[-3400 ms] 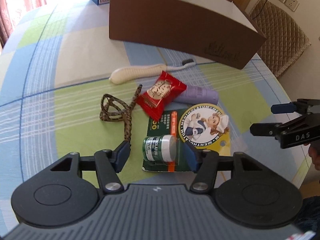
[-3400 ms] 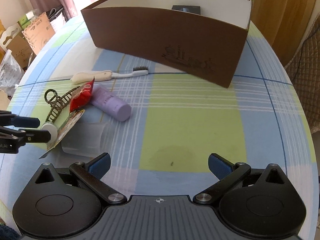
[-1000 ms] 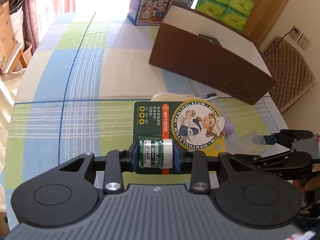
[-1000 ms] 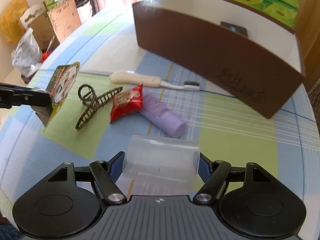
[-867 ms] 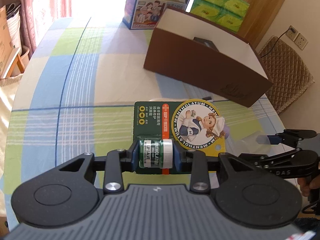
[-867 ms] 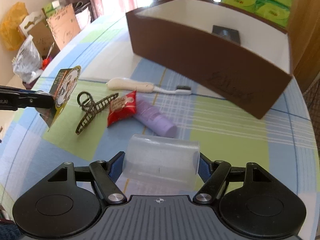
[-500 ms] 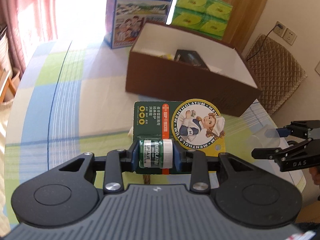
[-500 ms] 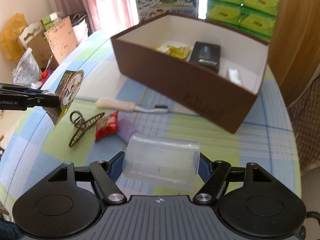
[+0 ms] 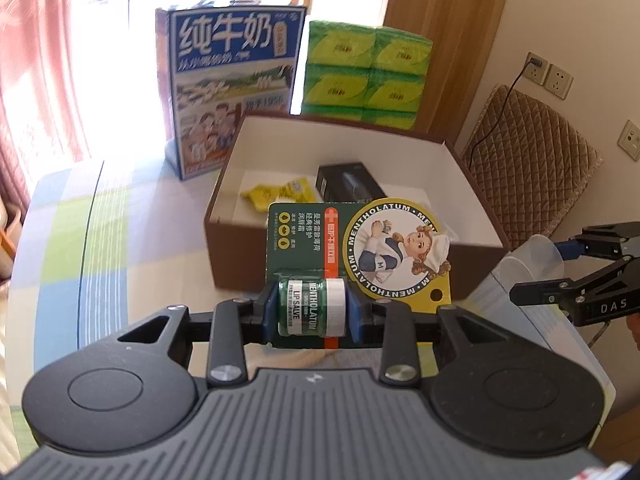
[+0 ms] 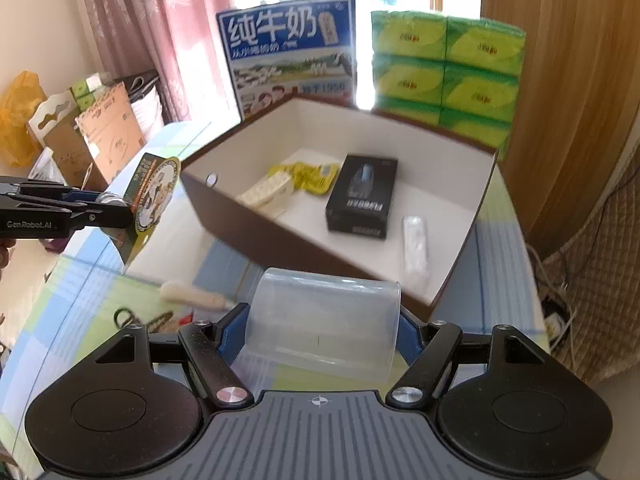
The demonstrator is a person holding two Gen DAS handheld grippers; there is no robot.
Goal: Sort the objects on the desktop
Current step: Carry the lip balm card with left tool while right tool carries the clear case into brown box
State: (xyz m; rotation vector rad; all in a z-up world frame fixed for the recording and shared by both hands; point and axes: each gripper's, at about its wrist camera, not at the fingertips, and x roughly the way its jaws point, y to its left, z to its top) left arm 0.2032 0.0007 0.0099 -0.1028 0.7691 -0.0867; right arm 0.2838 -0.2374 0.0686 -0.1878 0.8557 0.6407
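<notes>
the green and yellow blister card (image 9: 360, 248) reads "mentholatum" around a round nurse picture, and the small green jar (image 9: 312, 307) on it reads "lip salve" and "mentholatum". the tall blue milk carton box (image 9: 230, 92) carries large chinese characters "纯牛奶" and "1956". the black right gripper (image 9: 576, 276) shows "das" on its side; the black left gripper (image 10: 92, 208) shows "gen.robot.ai". print on the black rectangular box (image 10: 362, 196) is too blurred to read.

Home: curtains (image 10: 160, 32), tissue packs (image 10: 444, 68), milk carton (image 9: 232, 88)
</notes>
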